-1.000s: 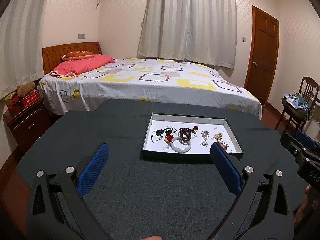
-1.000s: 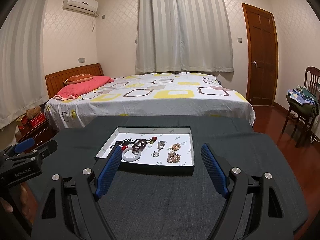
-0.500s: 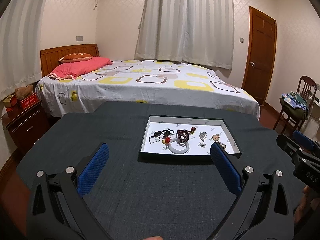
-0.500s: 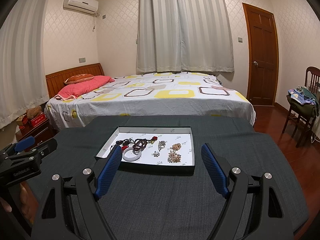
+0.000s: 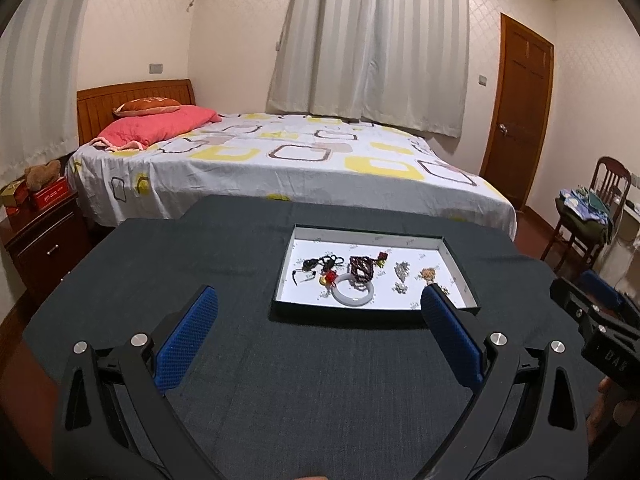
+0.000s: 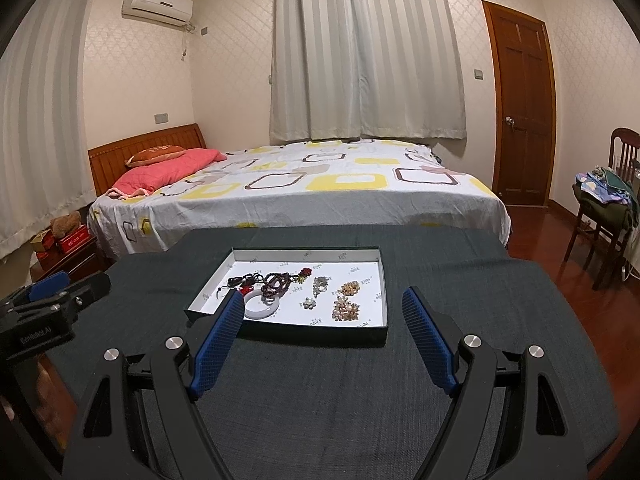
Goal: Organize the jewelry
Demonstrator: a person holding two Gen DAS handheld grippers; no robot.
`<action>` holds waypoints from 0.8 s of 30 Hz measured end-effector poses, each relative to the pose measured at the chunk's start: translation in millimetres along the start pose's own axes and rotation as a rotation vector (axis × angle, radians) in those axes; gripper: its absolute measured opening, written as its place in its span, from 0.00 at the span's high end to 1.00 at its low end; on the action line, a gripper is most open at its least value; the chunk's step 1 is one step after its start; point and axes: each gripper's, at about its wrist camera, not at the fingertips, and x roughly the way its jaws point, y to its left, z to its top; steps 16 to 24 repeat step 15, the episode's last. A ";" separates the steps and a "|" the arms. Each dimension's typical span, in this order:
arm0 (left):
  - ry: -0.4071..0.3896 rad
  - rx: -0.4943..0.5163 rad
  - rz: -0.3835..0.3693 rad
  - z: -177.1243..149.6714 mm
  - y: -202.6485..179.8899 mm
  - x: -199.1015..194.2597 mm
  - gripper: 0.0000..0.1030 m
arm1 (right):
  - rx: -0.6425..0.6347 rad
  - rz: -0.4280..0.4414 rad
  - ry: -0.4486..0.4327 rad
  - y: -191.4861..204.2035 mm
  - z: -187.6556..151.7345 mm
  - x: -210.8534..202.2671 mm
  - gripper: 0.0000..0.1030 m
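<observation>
A shallow black box with a white floor (image 5: 460,270) (image 6: 376,280) sits on the dark cloth table. In it lie a white bangle (image 5: 354,295) (image 6: 260,307), a dark red bead bracelet (image 5: 362,268) (image 6: 276,283), a black cord piece with a red charm (image 5: 320,266) (image 6: 240,282), silver brooches (image 5: 401,272) (image 6: 320,285) and gold brooches (image 5: 429,274) (image 6: 347,307). My left gripper (image 5: 318,310) is open and empty, short of the box. My right gripper (image 6: 322,306) is open and empty, its tips at the box's near edge.
The dark cloth table (image 5: 240,264) (image 6: 460,280) ends before a bed (image 5: 280,160) (image 6: 320,184). A nightstand (image 5: 44,236) stands at the left, a chair with clothes (image 6: 608,208) and a door (image 6: 520,120) at the right.
The left view has pulled back and tilted, so the box sits a little farther away and left. The right view has barely moved. Both grippers stay open.
</observation>
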 end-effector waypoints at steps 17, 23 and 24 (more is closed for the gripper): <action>0.122 0.051 0.097 0.6 34.7 110.4 0.04 | 0.064 -0.150 0.106 -63.5 -3.2 79.2 0.18; 0.122 0.051 0.097 0.6 34.7 110.4 0.04 | 0.064 -0.150 0.106 -63.5 -3.2 79.2 0.18; 0.122 0.051 0.097 0.6 34.7 110.4 0.04 | 0.064 -0.150 0.106 -63.5 -3.2 79.2 0.18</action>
